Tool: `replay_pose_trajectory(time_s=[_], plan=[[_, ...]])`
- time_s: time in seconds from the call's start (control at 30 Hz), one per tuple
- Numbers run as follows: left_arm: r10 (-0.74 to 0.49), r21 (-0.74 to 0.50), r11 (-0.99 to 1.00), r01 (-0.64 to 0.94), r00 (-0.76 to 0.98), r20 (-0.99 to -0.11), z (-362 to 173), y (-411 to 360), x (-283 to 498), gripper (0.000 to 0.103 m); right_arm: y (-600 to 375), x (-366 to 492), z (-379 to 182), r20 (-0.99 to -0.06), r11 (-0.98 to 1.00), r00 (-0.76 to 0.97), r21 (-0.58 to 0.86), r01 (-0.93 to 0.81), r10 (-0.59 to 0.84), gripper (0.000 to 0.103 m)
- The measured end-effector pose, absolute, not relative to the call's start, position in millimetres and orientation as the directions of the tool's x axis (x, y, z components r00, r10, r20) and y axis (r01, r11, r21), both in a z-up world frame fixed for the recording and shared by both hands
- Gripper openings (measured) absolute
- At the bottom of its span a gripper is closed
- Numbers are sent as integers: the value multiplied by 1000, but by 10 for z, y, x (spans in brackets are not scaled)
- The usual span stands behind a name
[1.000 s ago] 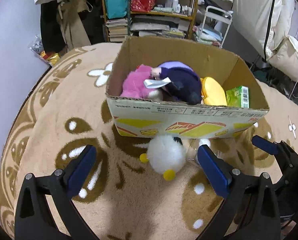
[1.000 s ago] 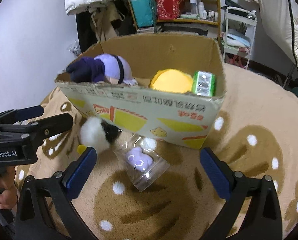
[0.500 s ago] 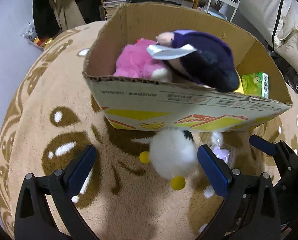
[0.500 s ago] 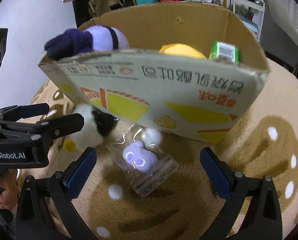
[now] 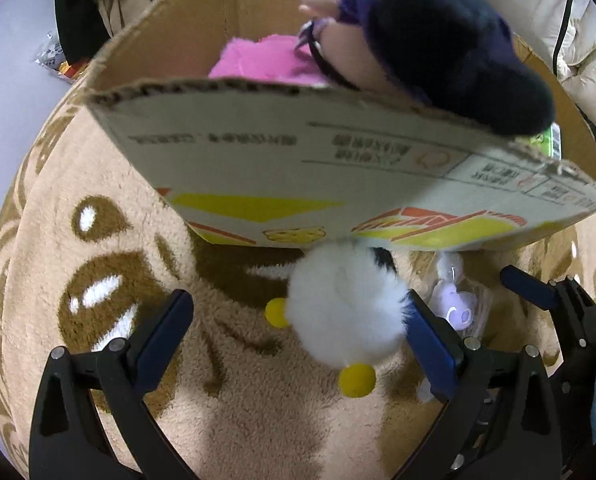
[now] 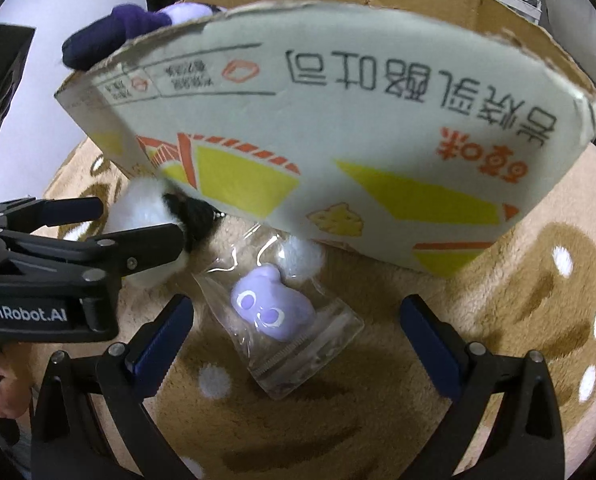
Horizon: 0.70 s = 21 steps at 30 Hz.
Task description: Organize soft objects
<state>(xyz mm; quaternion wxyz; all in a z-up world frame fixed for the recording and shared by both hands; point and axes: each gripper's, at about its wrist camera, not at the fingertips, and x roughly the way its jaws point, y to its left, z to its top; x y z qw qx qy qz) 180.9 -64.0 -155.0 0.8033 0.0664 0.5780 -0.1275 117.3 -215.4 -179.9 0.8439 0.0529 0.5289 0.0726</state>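
Left wrist view: the left claw (image 5: 298,332) is spread wide, its blue-padded fingers (image 5: 165,330) on either side of a fluffy white round plush toy with yellow ball feet and a black patch (image 5: 346,312), which lies on the tan carpet with brown and white swirls (image 5: 117,360); the toy brushes the right-hand pad but is not pinched. At 12 o'clock from the toy, touching its top, stands the open brown cardboard box with yellow and orange print (image 5: 298,160). Over the box rim at 1 o'clock hangs a dark navy and purple plush doll (image 5: 458,68), with a pink fuzzy plush (image 5: 265,64) inside at 11 o'clock and a sliver of a green carton (image 5: 550,142) at the far right corner. Right wrist view: the right claw (image 6: 298,332) also stands fully open, empty, its fingers (image 6: 430,340) framing a small lilac squishy creature sealed in a clear plastic zip bag (image 6: 269,304) on the carpet. The bag's far end lies just against the foot of the box at 12 o'clock, and the white plush sits at 10 o'clock, between the left claw's black arms.
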Motion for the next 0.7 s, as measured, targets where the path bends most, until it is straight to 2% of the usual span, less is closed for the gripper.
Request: replay_pose_trajectory(time_s=[0.17,0.3,0.47,0.57,0.63,0.7], plan=[[-119,-27,958,286,310,-943,-1571,-701,1820,100,-2078,1193,-1807,-899,991,418,109,-77,131,101],[-177,-92,951,295,274,-946,-1606,-710,1862,86,-2069,1202,-1808,-900,992,417,107,-69,126,94],[-177,-98,953,286,264,-948,-1650,-700,1882,80,-2054,1178,-1815,-907,993,409,70,-100,105,86],[-173,-89,951,296,269,-948,-1655,-741,1869,65,-2067,1187,-1804,-906,992,408,83,-95,115,83],[-164,-76,950,302,278,-947,-1659,-765,1856,48,-2091,1152,-1783,-906,992,408,84,-95,116,80],[-170,-75,946,314,288,-942,-1663,-825,1819,41,-2095,1152,-1776,-905,992,407,91,-92,121,78]])
